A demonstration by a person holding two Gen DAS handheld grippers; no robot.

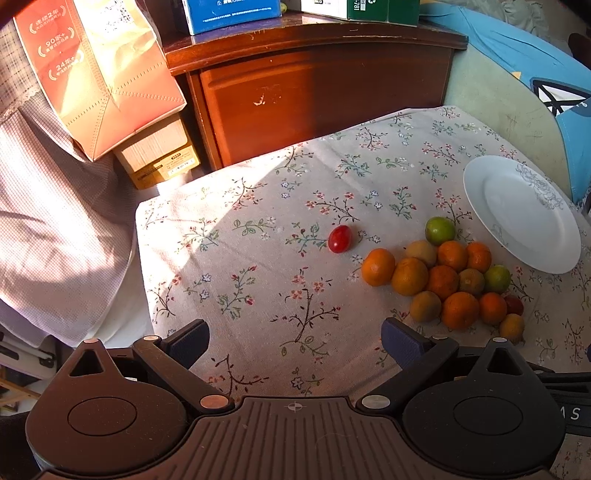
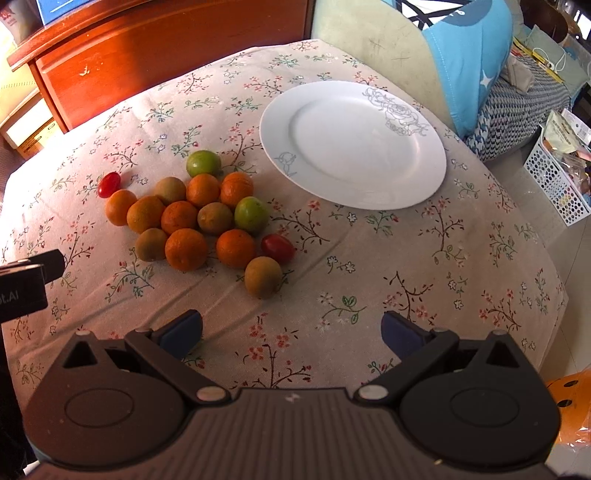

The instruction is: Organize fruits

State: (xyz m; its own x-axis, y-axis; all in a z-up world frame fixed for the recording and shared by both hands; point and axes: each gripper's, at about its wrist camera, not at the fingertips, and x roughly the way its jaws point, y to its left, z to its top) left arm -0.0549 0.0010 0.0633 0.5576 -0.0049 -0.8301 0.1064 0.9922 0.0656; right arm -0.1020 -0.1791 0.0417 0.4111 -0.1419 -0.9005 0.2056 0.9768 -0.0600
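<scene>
Hovering open left claw (image 1: 295,341), right claw (image 2: 291,332), fruit pile (image 2: 195,221)

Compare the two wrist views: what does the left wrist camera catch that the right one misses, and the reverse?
Only the left wrist view shows the orange paper bag and blue box on the wooden cabinet. Only the right wrist view shows the perforated white basket and the whole plate. Both show the fruit pile, the lone red tomato, the floral tablecloth, and open, empty jaws.
</scene>
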